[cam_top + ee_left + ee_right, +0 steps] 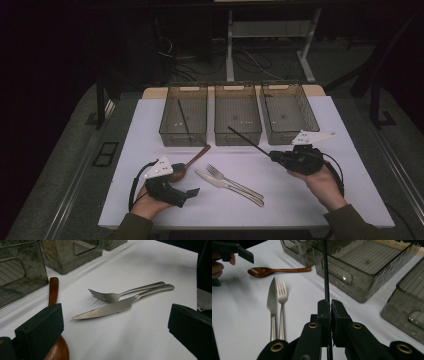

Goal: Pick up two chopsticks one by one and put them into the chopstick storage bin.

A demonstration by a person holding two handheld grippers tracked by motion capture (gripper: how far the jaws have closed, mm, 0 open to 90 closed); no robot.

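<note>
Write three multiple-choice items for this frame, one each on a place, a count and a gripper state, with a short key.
1. Where does the fork lie?
A. In the middle bin
B. On the white table beside the knife
C. Between the left gripper's jaws

2. How many clear bins stand at the far side of the table?
A. Two
B. Three
C. Four

3. What is the right gripper doing?
A. Standing open over the fork
B. Shut on the wooden spoon
C. Shut on a thin black chopstick

Key: 1 B, fork and knife lie side by side on the table in the high view. 2 B, three bins stand in a row. 3 C, its jaws pinch the stick in the right gripper view.
</note>
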